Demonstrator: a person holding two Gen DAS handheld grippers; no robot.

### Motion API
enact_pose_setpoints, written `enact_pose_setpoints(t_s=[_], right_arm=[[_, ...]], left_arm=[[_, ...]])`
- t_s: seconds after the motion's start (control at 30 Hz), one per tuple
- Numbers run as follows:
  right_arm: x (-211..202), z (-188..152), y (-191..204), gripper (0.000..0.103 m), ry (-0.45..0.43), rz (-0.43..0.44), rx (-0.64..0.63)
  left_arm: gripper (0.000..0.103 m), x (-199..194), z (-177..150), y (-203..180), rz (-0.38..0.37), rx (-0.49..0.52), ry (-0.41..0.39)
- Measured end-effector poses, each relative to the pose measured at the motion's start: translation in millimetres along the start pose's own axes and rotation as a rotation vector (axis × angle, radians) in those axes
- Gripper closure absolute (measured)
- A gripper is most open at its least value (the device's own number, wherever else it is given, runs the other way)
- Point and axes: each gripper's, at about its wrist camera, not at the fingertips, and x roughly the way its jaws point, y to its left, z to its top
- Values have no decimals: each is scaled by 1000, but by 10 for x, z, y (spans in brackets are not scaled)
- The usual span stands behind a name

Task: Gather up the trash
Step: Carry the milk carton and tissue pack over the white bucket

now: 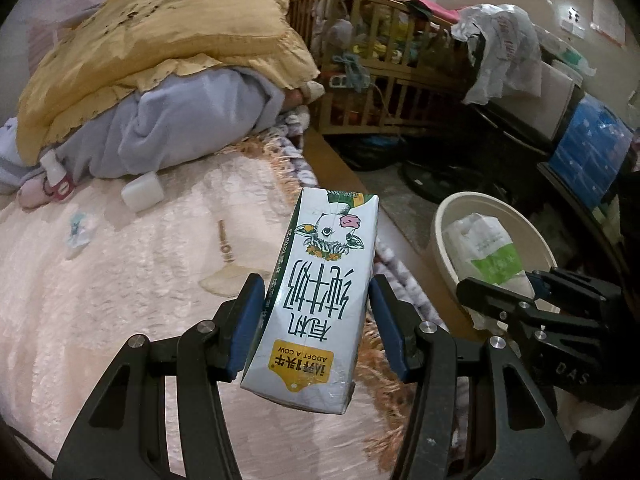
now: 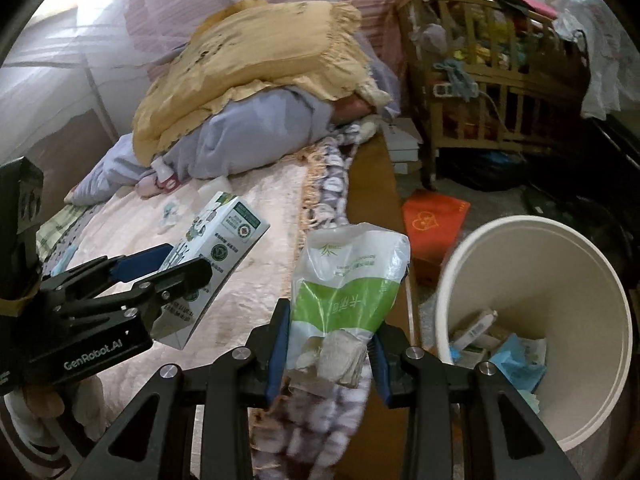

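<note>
Currently, my left tool grips the milk carton and my right tool the plastic wrapper, both above the bed; next, releasing each over the bin.

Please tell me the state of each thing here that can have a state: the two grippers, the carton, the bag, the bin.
left gripper: shut on the milk carton.
right gripper: shut on the plastic bag.
milk carton: held off the bed, unflattened.
plastic bag: crumpled, held in the air beside the bin.
waste bin: open on top, trash at its bottom.
</note>
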Motion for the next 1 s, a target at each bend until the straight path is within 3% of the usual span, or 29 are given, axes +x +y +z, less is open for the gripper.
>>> enact_pose_setpoints(t_s=[1.0], right_arm=[[-199, -152, -875, 69, -19, -97, 174]], left_arm=[[50, 385, 146, -739, -91, 100, 45]])
